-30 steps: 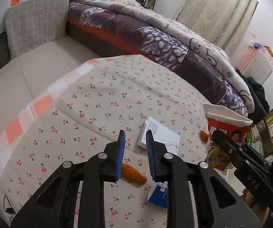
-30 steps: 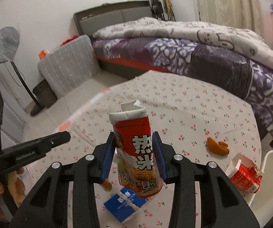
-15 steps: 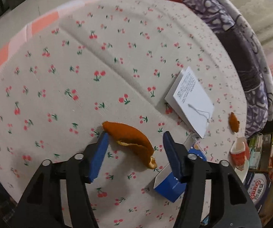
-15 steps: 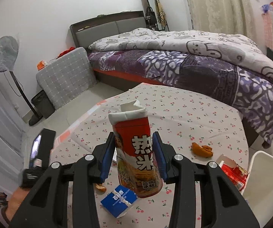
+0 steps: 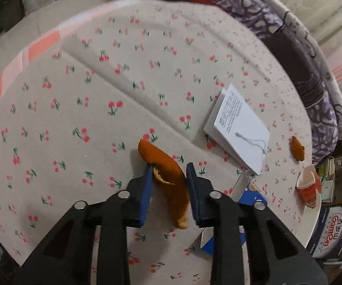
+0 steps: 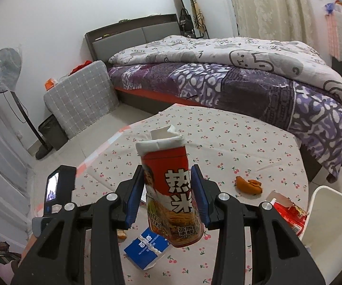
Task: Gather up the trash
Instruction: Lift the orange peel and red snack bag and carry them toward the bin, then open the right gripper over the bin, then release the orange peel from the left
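Two grippers are busy over the table (image 5: 80, 95). Left gripper (image 5: 168, 187) is closing its jaws on an orange peel (image 5: 163, 166) lying near the table's middle, pads touching it. Right gripper (image 6: 167, 194) holds the red carton (image 6: 171, 197) above the table, ready as a container. Much remains: a second peel (image 6: 249, 185), a blue box (image 6: 144, 251), a white tag (image 5: 240, 125) and a red wrapper (image 6: 287, 211) at the table's edge.

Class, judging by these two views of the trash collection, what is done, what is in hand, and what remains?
Nothing looks binned yet. In hand: the right claw grips the paper cup; the left claw is closing around an orange peel. Left on the tablecloth: blue carton, white tag, second peel, red wrapper.
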`<state>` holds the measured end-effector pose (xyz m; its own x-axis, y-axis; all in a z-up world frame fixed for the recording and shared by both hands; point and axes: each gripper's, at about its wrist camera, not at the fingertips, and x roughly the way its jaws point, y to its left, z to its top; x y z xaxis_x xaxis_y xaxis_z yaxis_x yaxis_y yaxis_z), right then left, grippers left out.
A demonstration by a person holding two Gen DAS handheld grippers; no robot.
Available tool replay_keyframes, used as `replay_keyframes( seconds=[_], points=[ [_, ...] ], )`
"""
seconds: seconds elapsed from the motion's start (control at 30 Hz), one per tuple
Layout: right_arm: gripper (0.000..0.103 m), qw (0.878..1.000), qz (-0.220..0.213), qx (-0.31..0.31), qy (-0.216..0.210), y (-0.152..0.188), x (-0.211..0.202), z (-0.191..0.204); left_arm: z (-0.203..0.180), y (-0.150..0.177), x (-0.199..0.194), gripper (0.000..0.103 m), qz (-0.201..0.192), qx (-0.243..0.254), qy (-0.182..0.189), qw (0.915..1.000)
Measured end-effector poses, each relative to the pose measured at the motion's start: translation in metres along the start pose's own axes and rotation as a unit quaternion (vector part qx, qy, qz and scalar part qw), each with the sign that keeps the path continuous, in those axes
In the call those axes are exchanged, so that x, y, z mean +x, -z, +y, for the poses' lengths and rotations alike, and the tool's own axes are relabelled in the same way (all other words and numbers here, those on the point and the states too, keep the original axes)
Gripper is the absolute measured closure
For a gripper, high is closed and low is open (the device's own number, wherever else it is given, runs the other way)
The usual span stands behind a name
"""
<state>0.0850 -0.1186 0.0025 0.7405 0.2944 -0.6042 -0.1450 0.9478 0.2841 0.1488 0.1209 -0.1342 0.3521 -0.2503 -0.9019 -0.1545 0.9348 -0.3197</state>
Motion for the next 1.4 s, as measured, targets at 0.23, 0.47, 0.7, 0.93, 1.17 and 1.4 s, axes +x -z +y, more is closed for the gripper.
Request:
replay_keyframes(
  seconds=[0.23, 0.47, 0.7, 0.93, 1.17, 1.4],
  points=[
    [0.063, 1.0, -0.006, 0.0, 0.0, 0.0, 0.001, 0.007, -0.012, -0.003, -0.041, 0.084, -0.073, 0.035, 0.02, 0.9965],
    [0.063, 1.0, -0.013, 0.008, 0.007, 0.0, -0.006, 0.0, -0.044, -0.002, -0.073, 0.085, -0.143, 0.085, 0.034, 0.9855],
    [0.063, 0.999, -0.023, 0.017, 0.014, -0.002, -0.018, -0.009, -0.061, 0.004, -0.085, 0.085, -0.164, 0.105, 0.045, 0.9799],
    [0.063, 0.999, -0.03, 0.028, 0.028, -0.002, -0.03, -0.028, -0.082, 0.009, -0.089, 0.085, -0.169, 0.122, 0.058, 0.9762],
    [0.063, 0.997, -0.038, 0.045, 0.044, -0.001, -0.046, -0.048, -0.104, 0.019, -0.091, 0.085, -0.171, 0.141, 0.069, 0.9728],
    [0.063, 0.995, -0.042, 0.065, 0.065, 0.001, -0.061, -0.072, -0.124, 0.028, -0.09, 0.085, -0.169, 0.157, 0.078, 0.9699]
  ],
)
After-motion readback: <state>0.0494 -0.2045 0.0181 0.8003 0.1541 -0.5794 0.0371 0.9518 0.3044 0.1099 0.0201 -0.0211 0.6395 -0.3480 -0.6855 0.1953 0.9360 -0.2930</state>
